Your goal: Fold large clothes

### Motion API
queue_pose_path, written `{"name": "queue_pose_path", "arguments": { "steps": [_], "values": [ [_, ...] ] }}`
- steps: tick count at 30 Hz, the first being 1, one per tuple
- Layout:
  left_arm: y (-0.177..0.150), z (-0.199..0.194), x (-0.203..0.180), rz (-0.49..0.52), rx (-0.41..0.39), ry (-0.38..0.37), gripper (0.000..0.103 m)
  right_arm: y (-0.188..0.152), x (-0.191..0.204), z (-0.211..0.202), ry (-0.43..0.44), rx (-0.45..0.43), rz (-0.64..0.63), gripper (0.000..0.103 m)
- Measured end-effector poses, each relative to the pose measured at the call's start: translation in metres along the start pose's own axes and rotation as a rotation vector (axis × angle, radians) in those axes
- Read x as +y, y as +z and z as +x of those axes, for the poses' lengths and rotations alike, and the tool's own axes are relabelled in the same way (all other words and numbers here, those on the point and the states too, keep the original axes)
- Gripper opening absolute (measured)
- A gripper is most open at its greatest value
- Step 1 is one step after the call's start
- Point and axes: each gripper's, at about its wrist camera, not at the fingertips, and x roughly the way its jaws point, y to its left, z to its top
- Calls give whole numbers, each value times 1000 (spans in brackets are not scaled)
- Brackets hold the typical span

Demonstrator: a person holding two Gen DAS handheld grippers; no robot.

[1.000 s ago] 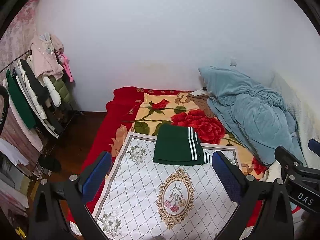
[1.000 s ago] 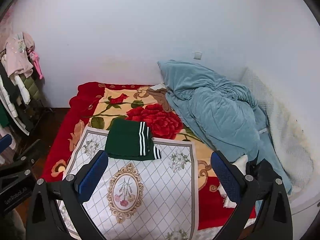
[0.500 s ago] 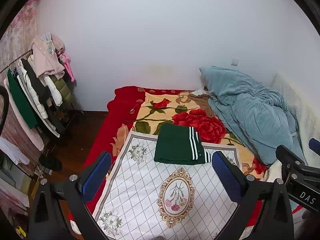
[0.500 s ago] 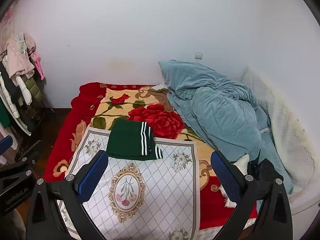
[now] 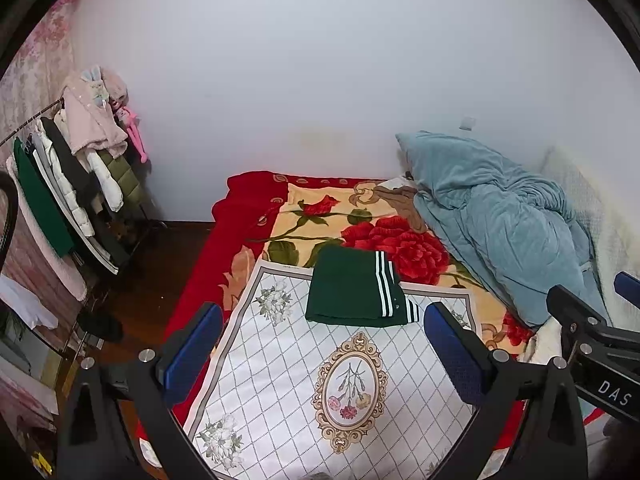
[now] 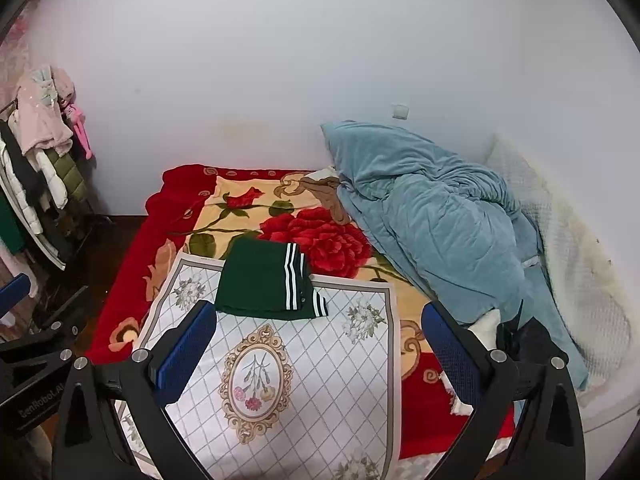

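A dark green garment with white side stripes [image 5: 354,290] [image 6: 266,280] lies folded into a flat rectangle on the far edge of a white diamond-patterned cloth [image 5: 304,380] [image 6: 304,364] spread over the bed. My left gripper [image 5: 320,354] hangs open above the near half of that cloth, well short of the garment, with nothing between its blue pads. My right gripper [image 6: 316,350] is open too, held high over the cloth, and empty. Each gripper's black frame shows at the side edge of the other's view.
A red rose-print blanket [image 5: 384,236] covers the bed. A crumpled blue quilt [image 5: 500,220] [image 6: 436,216] fills its right side against a white pillow [image 6: 560,248]. A clothes rack with hanging coats [image 5: 72,184] stands left on the dark wooden floor [image 5: 160,264].
Both views have risen and pulled back very slightly; the folded green garment sits a touch lower in the frames. It lies where it was, and both grippers stay open.
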Motion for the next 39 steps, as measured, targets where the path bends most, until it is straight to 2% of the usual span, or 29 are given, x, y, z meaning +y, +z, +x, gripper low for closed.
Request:
{"name": "queue_pose_path", "arguments": {
  "steps": [39],
  "values": [
    [4, -11, 10, -14, -14, 16, 103, -5, 5, -10, -9, -6, 9, 103]
  ]
}}
